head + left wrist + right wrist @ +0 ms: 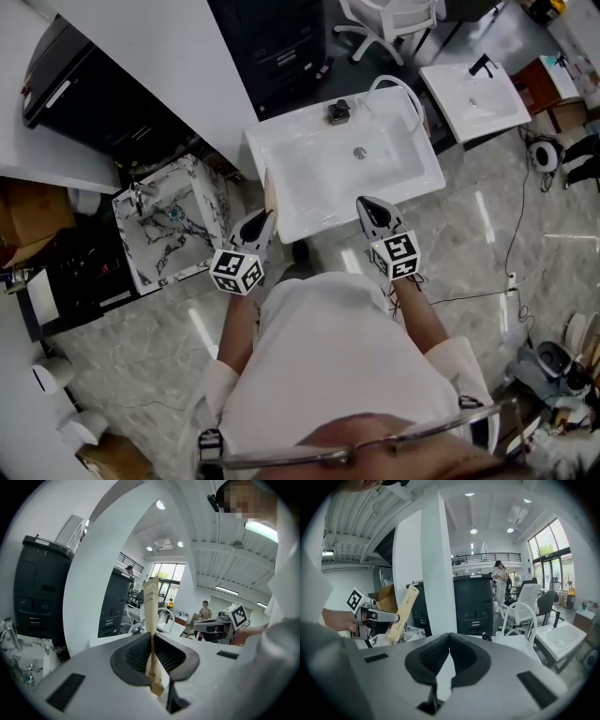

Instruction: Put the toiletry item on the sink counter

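**Toiletry item** [151, 603]: a slim, flat, tan packet with dark print along its length. You have it pinched near its lower end between the pads of your left gripper [152, 641]. It stands up out of the jaws with a slight lean, and a short tail pokes out below the pads.

**Sink counter** [291, 129]: a white rectangular basin with a dark tap [338, 112] at the back. It lies just ahead of and below your left gripper's tips. In the head view the packet's top shows against its left rim.

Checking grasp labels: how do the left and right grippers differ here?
The left gripper is shut on a thin tan packet; the right gripper is shut on nothing. The left gripper sits at the front left corner of the white sink, the right gripper midway along its front edge. Both point toward the sink.
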